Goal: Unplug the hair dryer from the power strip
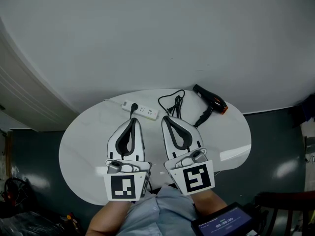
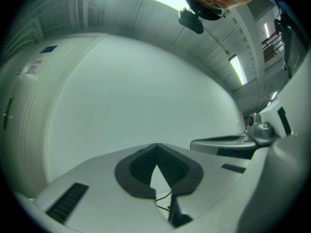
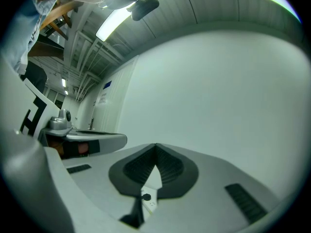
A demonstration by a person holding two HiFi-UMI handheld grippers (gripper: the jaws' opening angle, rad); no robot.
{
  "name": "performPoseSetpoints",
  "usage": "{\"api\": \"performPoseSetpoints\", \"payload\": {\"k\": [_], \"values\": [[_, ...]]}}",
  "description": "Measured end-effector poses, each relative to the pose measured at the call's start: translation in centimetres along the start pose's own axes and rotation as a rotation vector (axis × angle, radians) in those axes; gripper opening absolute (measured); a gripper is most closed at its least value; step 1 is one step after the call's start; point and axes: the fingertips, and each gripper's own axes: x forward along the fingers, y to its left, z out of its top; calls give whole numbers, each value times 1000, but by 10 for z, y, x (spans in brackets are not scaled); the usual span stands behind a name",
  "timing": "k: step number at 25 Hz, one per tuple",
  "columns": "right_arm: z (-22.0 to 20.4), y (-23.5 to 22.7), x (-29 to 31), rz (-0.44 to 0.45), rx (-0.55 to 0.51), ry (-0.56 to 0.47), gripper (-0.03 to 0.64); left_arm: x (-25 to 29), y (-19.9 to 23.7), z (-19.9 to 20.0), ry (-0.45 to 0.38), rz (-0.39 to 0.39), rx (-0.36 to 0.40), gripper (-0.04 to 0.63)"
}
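Observation:
A white power strip lies at the far side of the round white table, with a black plug in its left end. The black cable loops to the right, to a black hair dryer with an orange nozzle. My left gripper is shut and empty, its tips just short of the strip. My right gripper is also shut and empty, close to the cable loop. Under the shut tips, the left gripper view shows a bit of cable. Under the tips, the right gripper view shows the strip.
A white wall curves behind the table. Dark floor surrounds the table. A chair and a dark device with a screen are at the lower right. The person's sleeves are at the table's near edge.

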Motion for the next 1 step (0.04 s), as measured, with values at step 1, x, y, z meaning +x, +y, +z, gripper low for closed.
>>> {"api": "performPoseSetpoints", "payload": {"k": [1], "values": [[0, 0, 1, 1, -1, -1, 0, 1, 1, 0, 1, 2, 2, -2]]}}
